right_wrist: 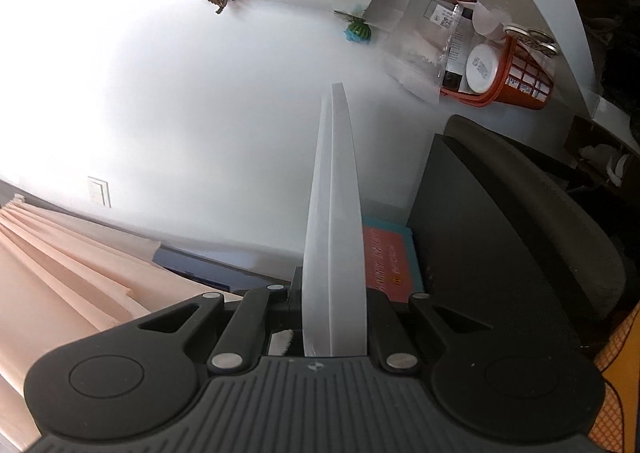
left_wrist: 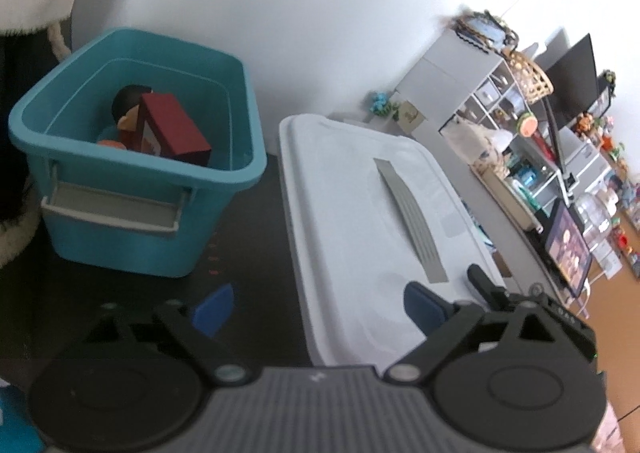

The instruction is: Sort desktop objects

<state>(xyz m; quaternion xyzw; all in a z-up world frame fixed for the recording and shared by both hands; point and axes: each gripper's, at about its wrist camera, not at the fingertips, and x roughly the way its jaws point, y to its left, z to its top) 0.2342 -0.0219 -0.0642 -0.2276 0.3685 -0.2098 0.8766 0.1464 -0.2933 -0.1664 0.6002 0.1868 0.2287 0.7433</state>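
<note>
A teal bin [left_wrist: 224,173] stands on the dark desk at the left and holds a dark red box [left_wrist: 176,125] and a few small toys. To its right lies a white lid [left_wrist: 360,213] with a grey strip [left_wrist: 412,221] down its middle. My left gripper [left_wrist: 320,309] hangs open above the lid's near left edge, with nothing between its blue pads [left_wrist: 214,311]. My right gripper [right_wrist: 334,293] is shut on the white lid [right_wrist: 334,193], seen edge-on. One of its black fingers [left_wrist: 480,281] lies on the lid's near right corner.
Cluttered white shelves [left_wrist: 480,101] and a dark monitor [left_wrist: 572,81] stand at the right. The right wrist view shows a dark chair [right_wrist: 500,233], an orange basket [right_wrist: 516,85], a peach curtain [right_wrist: 60,273] and an orange, teal-edged book [right_wrist: 392,261].
</note>
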